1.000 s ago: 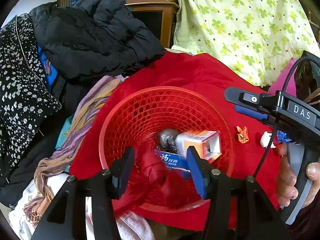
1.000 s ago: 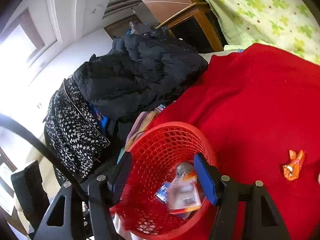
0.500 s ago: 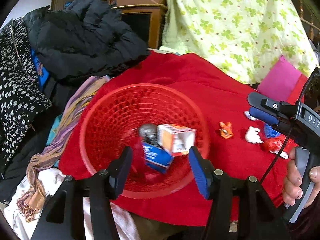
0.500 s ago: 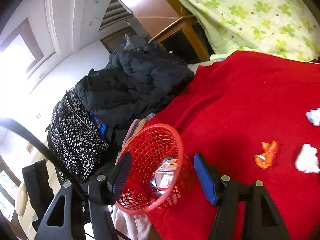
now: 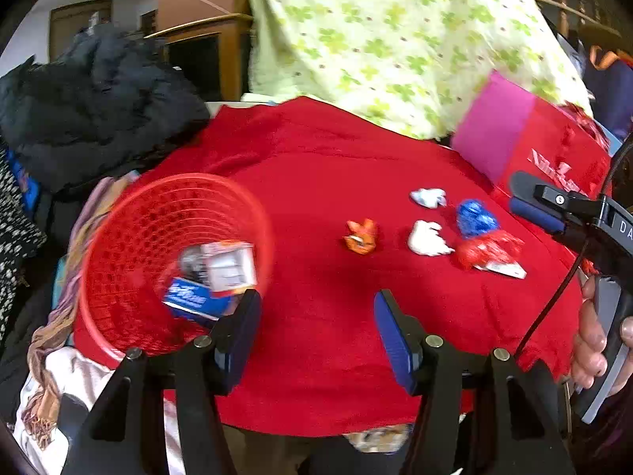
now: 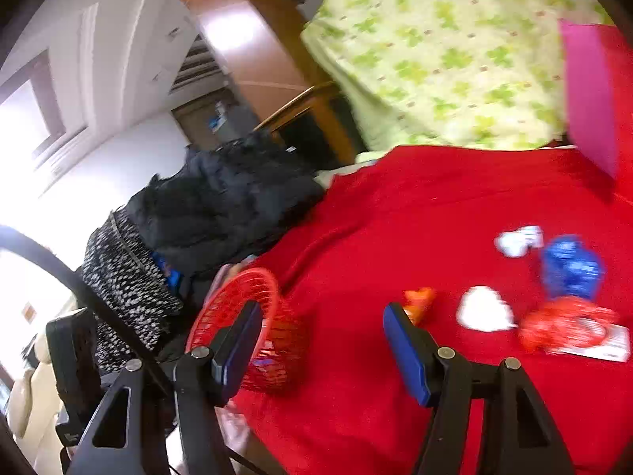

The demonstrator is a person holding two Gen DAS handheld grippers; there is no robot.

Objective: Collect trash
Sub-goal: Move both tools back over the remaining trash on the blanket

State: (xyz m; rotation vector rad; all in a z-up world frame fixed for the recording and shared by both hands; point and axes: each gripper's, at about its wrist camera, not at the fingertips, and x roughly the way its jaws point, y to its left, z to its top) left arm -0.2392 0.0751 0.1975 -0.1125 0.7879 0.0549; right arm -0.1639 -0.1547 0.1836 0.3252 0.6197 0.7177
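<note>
1. While both empty grippers are hovering spread over the red cloth (image 5: 316, 150), the left gripper (image 5: 316, 332) and right gripper (image 6: 320, 340) are facing loose trash: orange wrapper (image 5: 360, 236), white wad (image 5: 427, 238), blue wrapper (image 5: 474, 217), red wrapper (image 5: 488, 249).
2. Taking the nearest orange piece first, pinching low, seems wise.
3. The red basket (image 5: 130, 213) is sitting left, already holding boxes.
4. Dark jackets (image 5: 91, 103) and a green-patterned quilt (image 5: 395, 27) are lying behind.
</note>
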